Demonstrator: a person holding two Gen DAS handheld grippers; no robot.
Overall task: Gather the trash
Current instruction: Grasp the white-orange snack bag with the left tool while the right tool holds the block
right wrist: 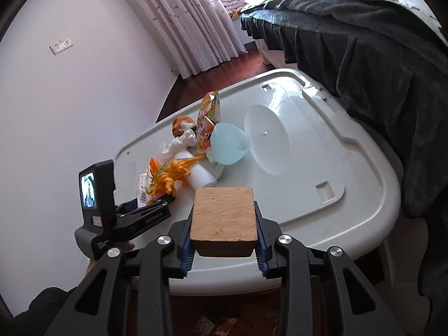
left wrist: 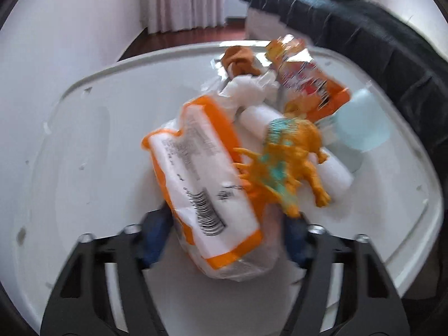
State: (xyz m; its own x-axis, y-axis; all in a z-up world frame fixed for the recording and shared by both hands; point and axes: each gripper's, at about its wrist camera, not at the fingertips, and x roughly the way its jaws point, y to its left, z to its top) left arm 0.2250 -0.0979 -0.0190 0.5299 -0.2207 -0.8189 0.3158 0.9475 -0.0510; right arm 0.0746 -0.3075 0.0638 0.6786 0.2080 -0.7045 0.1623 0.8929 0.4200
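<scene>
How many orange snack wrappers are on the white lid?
2: one white-and-orange wrapper between the left claw's fingers, one snack bag standing behind the blue bowl. The pile may hide more.

Pile sits on the bin lid (right wrist: 322, 151), left of its round dish recess (right wrist: 268, 140). Back of pile: snack bag (right wrist: 208, 117) upright, crumpled tissue (right wrist: 186, 137) to its left. Cup (right wrist: 229, 144) lies tipped just beside the bag. Toy dinosaur (right wrist: 170, 175) rests on foam roll (right wrist: 201, 175), wrapper pack (left wrist: 201, 176) nearest left. Bed (right wrist: 364, 42) behind right.
</scene>
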